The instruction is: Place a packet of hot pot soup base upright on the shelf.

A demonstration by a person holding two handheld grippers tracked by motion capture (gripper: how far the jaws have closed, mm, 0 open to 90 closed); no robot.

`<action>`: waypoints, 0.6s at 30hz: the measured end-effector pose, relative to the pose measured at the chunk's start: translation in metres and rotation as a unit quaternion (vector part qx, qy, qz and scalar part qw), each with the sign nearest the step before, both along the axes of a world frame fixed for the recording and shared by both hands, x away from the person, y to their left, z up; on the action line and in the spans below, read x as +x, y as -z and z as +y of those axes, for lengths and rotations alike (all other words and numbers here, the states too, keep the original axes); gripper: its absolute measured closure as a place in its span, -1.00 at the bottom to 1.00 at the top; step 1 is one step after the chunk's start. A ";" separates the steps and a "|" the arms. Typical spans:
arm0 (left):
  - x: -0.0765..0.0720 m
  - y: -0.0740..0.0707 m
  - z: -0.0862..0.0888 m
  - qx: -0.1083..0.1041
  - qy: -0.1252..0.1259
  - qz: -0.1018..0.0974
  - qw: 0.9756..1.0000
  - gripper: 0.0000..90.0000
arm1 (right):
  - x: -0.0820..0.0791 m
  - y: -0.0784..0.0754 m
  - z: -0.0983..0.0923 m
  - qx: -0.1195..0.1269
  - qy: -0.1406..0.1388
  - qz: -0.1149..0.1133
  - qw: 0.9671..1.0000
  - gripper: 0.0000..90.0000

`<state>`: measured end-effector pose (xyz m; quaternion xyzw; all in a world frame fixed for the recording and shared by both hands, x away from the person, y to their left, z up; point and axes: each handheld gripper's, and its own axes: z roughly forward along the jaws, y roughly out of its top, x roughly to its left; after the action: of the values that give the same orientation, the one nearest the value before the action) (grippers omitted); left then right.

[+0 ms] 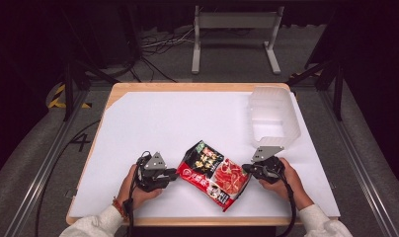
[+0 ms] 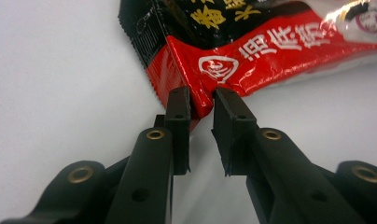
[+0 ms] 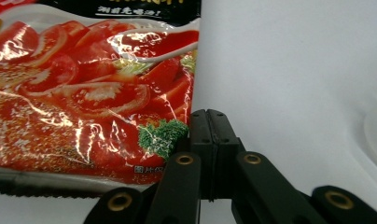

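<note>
A red and black instant-noodle packet (image 1: 213, 174) lies flat near the front middle of the white table (image 1: 153, 123). At the packet's left corner, my left gripper (image 1: 174, 174) has its jaws closed in on the red corner (image 2: 201, 99), which sits pinched between the two fingers (image 2: 179, 116). My right gripper (image 1: 247, 169) is at the packet's right edge. Its jaws are pressed together (image 3: 210, 122), and the packet's tomato-printed side (image 3: 84, 93) lies just to their left, beside the fingers rather than between them.
A clear plastic tub (image 1: 272, 116) stands at the back right of the table, just beyond my right gripper. Bare white surface spreads to the left and behind the packet. A grey metal stand (image 1: 234, 37) is on the floor past the table.
</note>
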<state>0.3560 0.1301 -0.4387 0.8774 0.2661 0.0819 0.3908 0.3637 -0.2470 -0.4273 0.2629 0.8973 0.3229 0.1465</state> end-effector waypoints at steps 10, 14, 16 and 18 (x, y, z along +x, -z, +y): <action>0.014 -0.001 -0.010 0.000 -0.015 -0.031 0.999 0.72 | -0.015 -0.003 0.000 0.026 -0.022 0.028 0.999 1.00; 0.022 0.000 -0.013 -0.006 -0.022 -0.026 0.999 0.72 | -0.022 -0.003 -0.001 0.034 -0.032 0.038 0.998 1.00; 0.024 0.000 -0.014 -0.008 -0.024 -0.027 0.999 0.71 | -0.026 -0.003 -0.001 0.037 -0.036 0.041 0.998 1.00; 0.027 0.000 -0.016 -0.012 -0.028 -0.024 0.999 0.71 | -0.027 -0.003 -0.001 0.039 -0.038 0.047 0.997 1.00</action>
<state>0.3835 0.1139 -0.4387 0.8627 0.2821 0.1106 0.4050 0.3366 -0.2476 -0.4244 0.2488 0.8993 0.3503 0.0815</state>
